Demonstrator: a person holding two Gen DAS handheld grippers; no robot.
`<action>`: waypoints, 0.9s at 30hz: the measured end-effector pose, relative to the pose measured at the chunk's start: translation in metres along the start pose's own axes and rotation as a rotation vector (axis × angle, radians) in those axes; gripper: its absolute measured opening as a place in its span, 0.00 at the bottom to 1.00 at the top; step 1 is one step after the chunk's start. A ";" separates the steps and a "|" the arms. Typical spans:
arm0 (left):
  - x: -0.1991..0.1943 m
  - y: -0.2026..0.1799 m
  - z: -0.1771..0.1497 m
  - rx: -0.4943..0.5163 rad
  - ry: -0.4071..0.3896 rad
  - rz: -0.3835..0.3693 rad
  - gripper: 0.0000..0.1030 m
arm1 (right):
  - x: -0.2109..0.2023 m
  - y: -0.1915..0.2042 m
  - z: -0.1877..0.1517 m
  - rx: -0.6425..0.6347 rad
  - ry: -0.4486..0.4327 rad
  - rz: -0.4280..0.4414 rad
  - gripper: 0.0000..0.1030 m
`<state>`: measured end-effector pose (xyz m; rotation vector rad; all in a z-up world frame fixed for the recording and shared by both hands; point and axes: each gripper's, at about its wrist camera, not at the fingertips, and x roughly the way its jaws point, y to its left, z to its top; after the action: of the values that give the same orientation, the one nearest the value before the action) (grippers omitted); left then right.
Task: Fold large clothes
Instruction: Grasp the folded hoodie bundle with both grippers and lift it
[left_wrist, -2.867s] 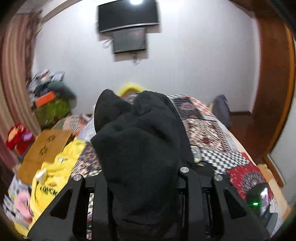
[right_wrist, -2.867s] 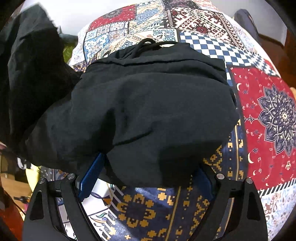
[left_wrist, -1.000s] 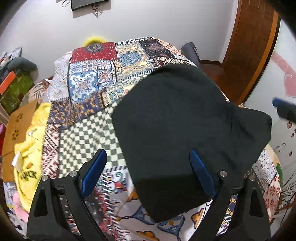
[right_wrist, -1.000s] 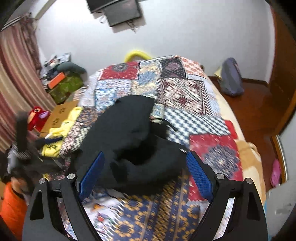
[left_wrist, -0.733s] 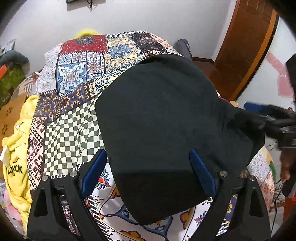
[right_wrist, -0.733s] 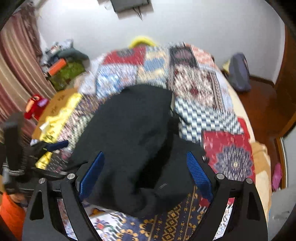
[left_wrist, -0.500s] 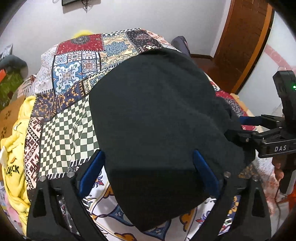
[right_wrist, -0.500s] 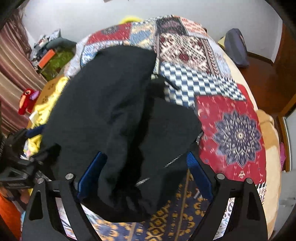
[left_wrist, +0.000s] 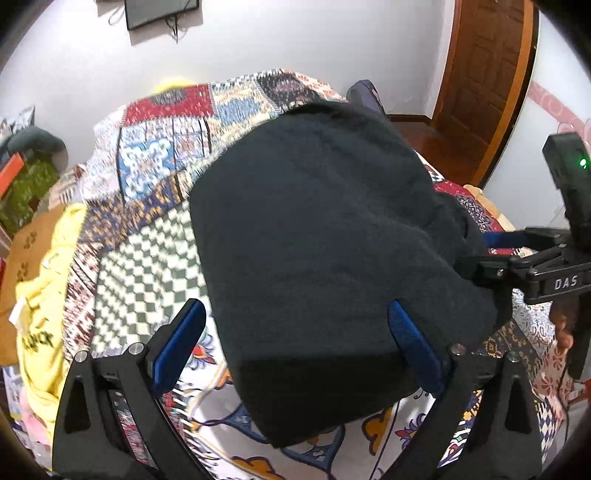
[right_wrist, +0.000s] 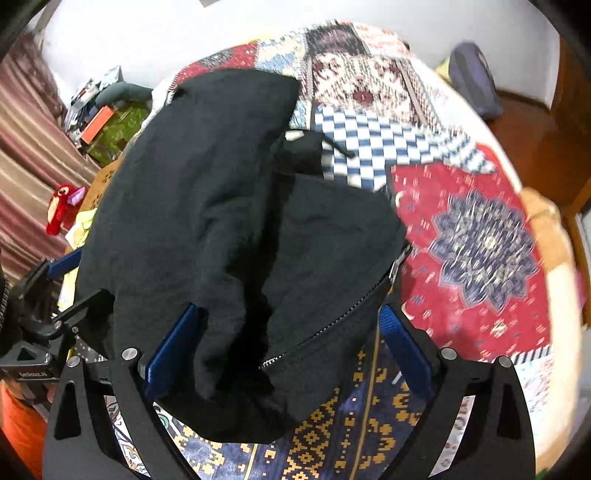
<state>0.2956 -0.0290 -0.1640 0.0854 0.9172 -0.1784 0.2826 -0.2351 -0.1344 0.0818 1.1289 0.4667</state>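
A black garment (left_wrist: 314, 240) lies folded in a thick bundle on the patchwork bedspread (left_wrist: 147, 236). My left gripper (left_wrist: 295, 332) stands open over its near end, with the cloth between the blue pads (left_wrist: 181, 339) and the left pad clear of it. In the right wrist view the same garment (right_wrist: 207, 206) shows a zipper (right_wrist: 325, 325) along its near edge. My right gripper (right_wrist: 288, 332) is over that edge, its jaws opening, cloth between them but not pinched. Each gripper shows in the other's view: the right gripper (left_wrist: 517, 258) and the left gripper (right_wrist: 48, 295).
A yellow garment (left_wrist: 40, 295) hangs at the bed's left side beside a cardboard box (left_wrist: 22, 243). A wooden door (left_wrist: 484, 74) is at the back right and a dark bag (right_wrist: 474, 85) on the floor. A red toy (right_wrist: 61, 210) and a striped curtain (right_wrist: 26, 147) are at the left.
Both grippers have let go of the black garment, which now lies folded on the bed. Over the last second the right gripper has sunk close to it; the left barely moved.
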 end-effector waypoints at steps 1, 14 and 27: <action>-0.004 0.001 0.001 0.004 -0.012 0.013 0.97 | -0.005 0.003 0.002 -0.012 -0.010 -0.008 0.93; 0.016 0.067 0.023 -0.176 0.068 -0.094 0.97 | 0.010 -0.009 0.042 0.114 -0.015 0.082 0.95; 0.073 0.087 0.013 -0.469 0.212 -0.501 1.00 | 0.052 -0.052 0.039 0.214 0.110 0.202 1.00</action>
<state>0.3658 0.0464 -0.2143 -0.5748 1.1593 -0.4182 0.3513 -0.2549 -0.1776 0.3639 1.2826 0.5335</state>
